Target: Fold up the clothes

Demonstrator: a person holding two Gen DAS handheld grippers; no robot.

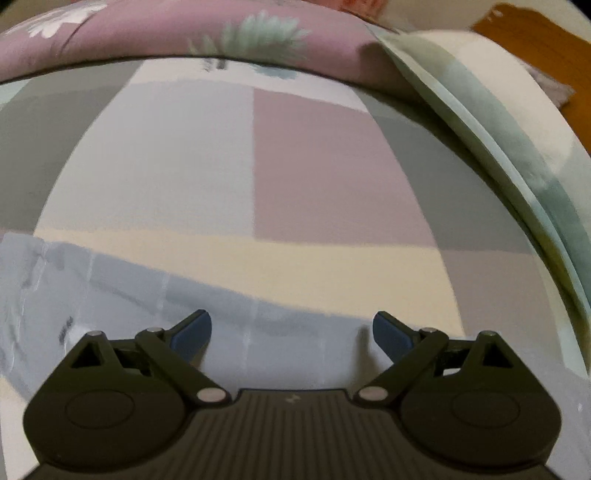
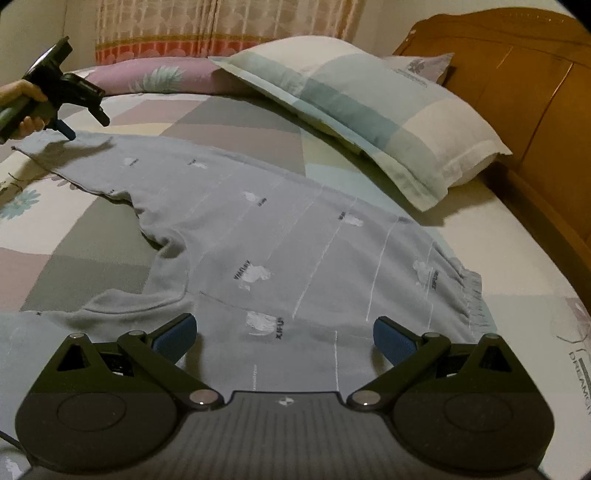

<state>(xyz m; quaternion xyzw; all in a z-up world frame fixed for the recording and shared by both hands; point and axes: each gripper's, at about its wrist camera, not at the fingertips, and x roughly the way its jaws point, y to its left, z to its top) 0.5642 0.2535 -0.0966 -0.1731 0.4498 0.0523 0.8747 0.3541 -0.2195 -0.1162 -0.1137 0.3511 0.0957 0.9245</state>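
Observation:
Light grey-blue trousers (image 2: pixel 258 236) with white prints lie spread flat on the patchwork bed sheet (image 2: pixel 92 236). Their elastic waistband (image 2: pixel 474 291) is at the right, and both legs run to the left. My right gripper (image 2: pixel 284 332) hovers open just above the near part of the trousers, holding nothing. A hand holds my left gripper (image 2: pixel 85 127) at the far end of the upper leg, its tips down by the cuff. In the left wrist view the left gripper (image 1: pixel 291 328) is open over the grey cloth (image 1: pixel 147 306), with nothing between its fingers.
A checked pillow (image 2: pixel 369 110) lies on the far right of the bed, against the wooden headboard (image 2: pixel 517 74). A mauve floral pillow (image 2: pixel 155 79) lies along the far edge, under a patterned curtain (image 2: pixel 221 26). Bare sheet (image 1: pixel 314 166) stretches ahead of the left gripper.

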